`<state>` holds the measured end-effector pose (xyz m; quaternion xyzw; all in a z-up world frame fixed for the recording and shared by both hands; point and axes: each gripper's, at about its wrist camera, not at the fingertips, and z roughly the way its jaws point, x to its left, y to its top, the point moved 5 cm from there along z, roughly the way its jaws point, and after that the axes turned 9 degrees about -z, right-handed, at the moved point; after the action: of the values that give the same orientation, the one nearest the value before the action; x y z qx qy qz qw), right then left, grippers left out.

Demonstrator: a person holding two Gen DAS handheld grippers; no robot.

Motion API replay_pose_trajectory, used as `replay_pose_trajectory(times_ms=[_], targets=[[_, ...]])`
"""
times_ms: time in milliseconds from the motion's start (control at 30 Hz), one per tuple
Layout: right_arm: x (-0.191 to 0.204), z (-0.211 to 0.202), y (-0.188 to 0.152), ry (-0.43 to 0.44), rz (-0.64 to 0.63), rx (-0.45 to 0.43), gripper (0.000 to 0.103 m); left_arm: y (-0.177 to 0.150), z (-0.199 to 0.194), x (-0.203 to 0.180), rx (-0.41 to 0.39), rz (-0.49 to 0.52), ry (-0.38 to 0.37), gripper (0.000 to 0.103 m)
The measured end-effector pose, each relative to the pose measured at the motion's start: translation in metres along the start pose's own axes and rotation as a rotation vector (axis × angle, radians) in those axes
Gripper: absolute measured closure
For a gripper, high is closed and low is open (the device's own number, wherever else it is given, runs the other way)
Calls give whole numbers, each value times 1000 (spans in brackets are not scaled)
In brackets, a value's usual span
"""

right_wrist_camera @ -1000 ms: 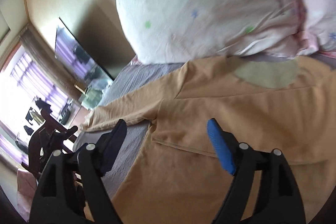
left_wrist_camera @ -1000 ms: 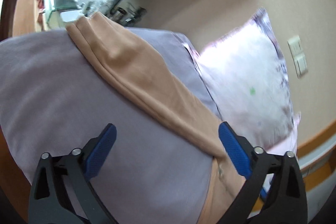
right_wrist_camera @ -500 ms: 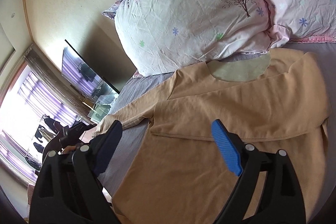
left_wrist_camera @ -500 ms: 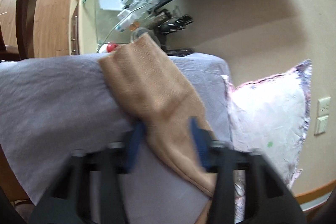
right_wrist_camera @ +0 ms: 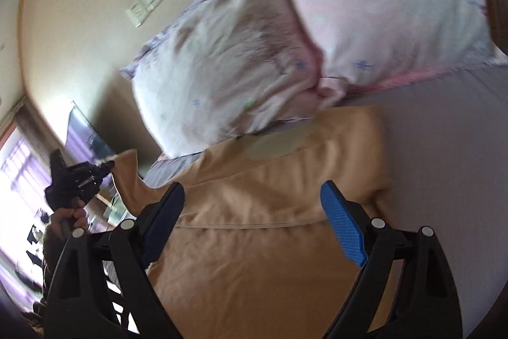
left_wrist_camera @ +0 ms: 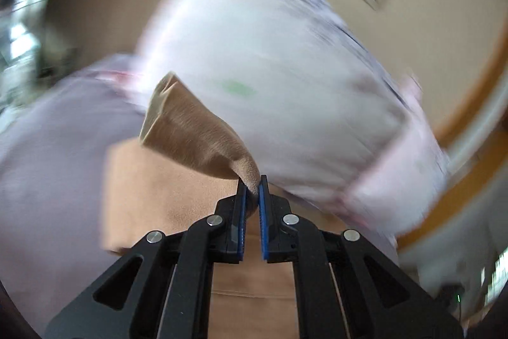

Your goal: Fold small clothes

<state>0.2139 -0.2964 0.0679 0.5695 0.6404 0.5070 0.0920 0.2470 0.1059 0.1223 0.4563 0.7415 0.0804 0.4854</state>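
Observation:
A tan long-sleeved shirt (right_wrist_camera: 263, 231) lies on a lilac bed sheet (right_wrist_camera: 444, 129), collar toward the pillows. My left gripper (left_wrist_camera: 251, 185) is shut on the tan sleeve (left_wrist_camera: 193, 135) and holds it lifted over the shirt body (left_wrist_camera: 158, 196). In the right wrist view the left gripper (right_wrist_camera: 106, 166) shows at far left with the raised sleeve (right_wrist_camera: 127, 180). My right gripper (right_wrist_camera: 250, 212) is open and empty, hovering above the shirt's chest.
A white flowered pillow (right_wrist_camera: 228, 72) and a pink pillow (right_wrist_camera: 381, 8) lie at the head of the bed. A wall socket plate (right_wrist_camera: 147, 3) and a dark screen (right_wrist_camera: 87, 135) are on the wall. A wooden bed frame (left_wrist_camera: 470, 104) curves at the right.
My left gripper has closed on the sleeve and lifted it up and over toward the shirt body. My right gripper stays open, shifted slightly over the chest.

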Motion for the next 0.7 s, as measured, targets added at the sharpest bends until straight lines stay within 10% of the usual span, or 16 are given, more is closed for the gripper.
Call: replay_pose_trajectory(times_ms=[133,333,433,533,700], targets=[[-34,-10,-8,-66,68,-15,16,-94,101,-107,202,199,-92,97],[-69,-4,-13,-53,160,40,16,-216,178,-147,494,422,-26,96],[-67,1,-8,-42,140,48,24,-214,149,-149,489,444,-126,80],[-61,23,-2,1,147,98,33,-180,100,-138,359,429,-167,18],[-67,52,-4,-90,155,157,46,-144,12,-73,220,420,-112,18]])
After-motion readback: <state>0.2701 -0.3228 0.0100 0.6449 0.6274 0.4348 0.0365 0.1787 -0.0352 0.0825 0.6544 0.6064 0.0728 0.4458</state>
